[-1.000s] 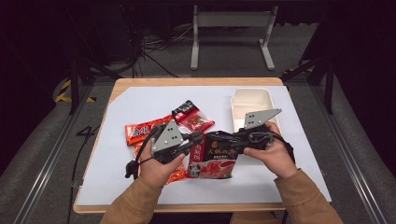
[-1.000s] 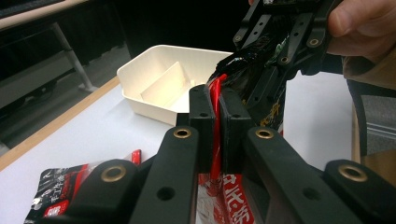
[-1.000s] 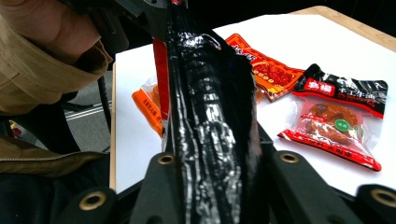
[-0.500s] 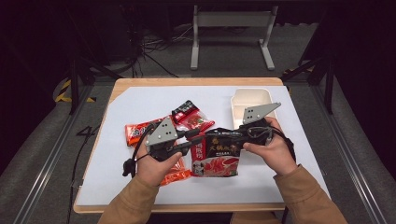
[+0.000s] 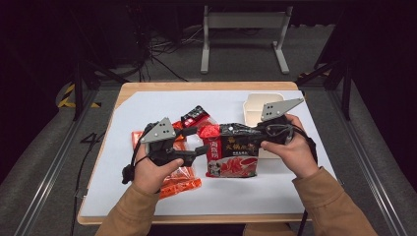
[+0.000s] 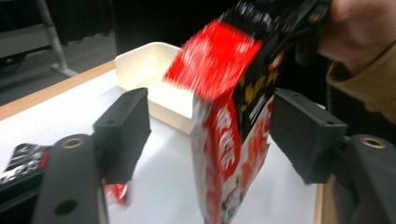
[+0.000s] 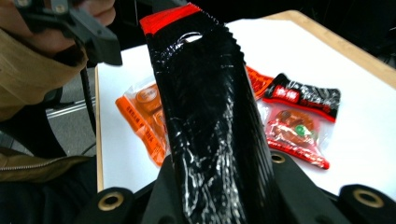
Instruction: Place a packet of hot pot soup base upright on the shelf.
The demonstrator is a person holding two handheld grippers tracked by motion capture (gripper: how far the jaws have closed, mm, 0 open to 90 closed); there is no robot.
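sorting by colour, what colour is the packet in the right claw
Black and red packet, clearest in the high view.

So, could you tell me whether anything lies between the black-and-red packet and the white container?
Nothing visible does. The right gripper holds the black-and-red packet by its top edge, lifted above the white mat. The white container sits just behind it, open-topped. The left gripper has just been opening, its jaws apart on either side of the packet.

The left gripper [image 5: 199,140] lets go of the black-and-red packet [image 5: 231,157]: its jaws, closed on the packet's left end a second ago, have just been opening and now stand clear on either side. The right gripper [image 5: 255,133], clamped on the other end, lifts the packet slightly higher above the table [image 5: 275,191].
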